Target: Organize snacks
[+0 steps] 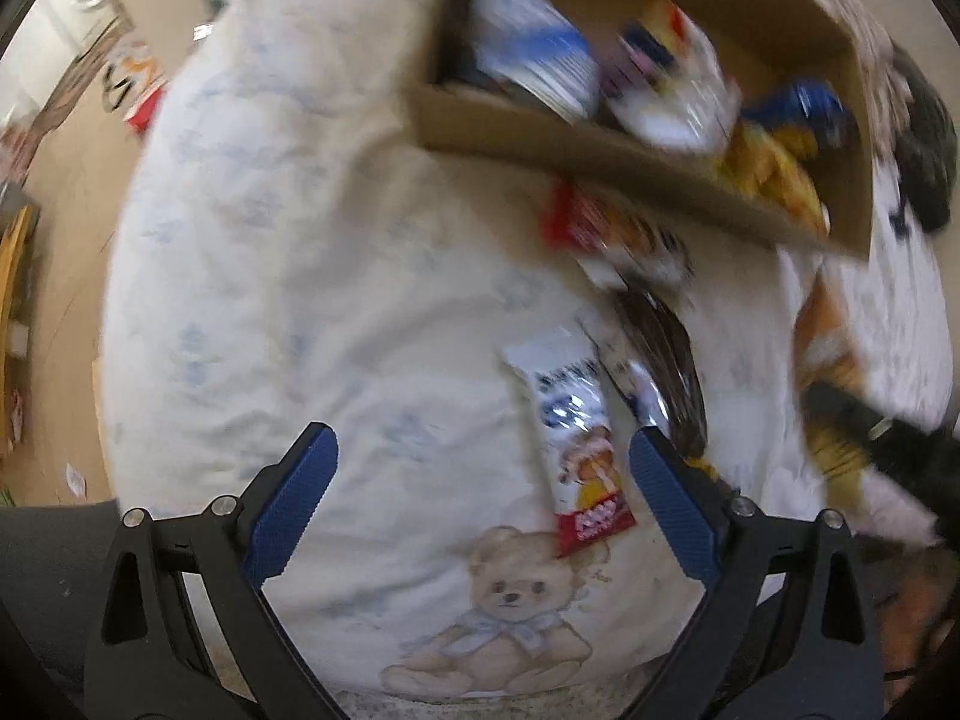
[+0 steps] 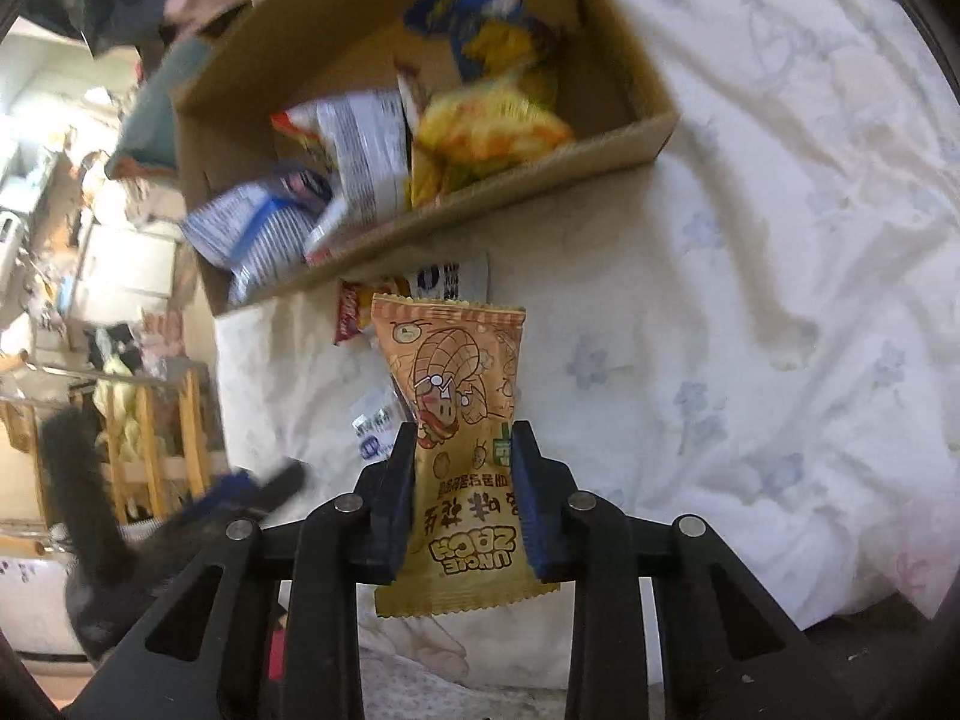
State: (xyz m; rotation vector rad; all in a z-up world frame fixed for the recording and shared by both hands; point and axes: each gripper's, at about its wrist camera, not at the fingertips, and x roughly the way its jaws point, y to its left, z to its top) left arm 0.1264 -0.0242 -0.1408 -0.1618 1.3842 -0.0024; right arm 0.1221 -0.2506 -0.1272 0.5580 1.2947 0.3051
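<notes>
**Box partly filled, a few packets still out on the bed**

Your right gripper [image 2: 462, 450] is clenched on the orange peanut packet [image 2: 456, 396], pads pressing its sides, with the packet held up in front of the cardboard box [image 2: 528, 180] and not yet inside it. Your left gripper [image 1: 483, 480] is released, jaws spread wide above the bedsheet [image 1: 270, 270] with nothing between the pads; the white and red snack bar [image 1: 579, 444] lies just beside its right finger.

Several bags already sit in the box: blue-striped, white, yellow and blue ones, blurred. Still outside on the bed, as far as I can see, are the snack bar, a dark wrapper [image 1: 660, 354] next to it, and a red packet [image 1: 600, 228] against the box's near wall. I'd judge you past halfway: drop the peanut packet in, then collect those three.
</notes>
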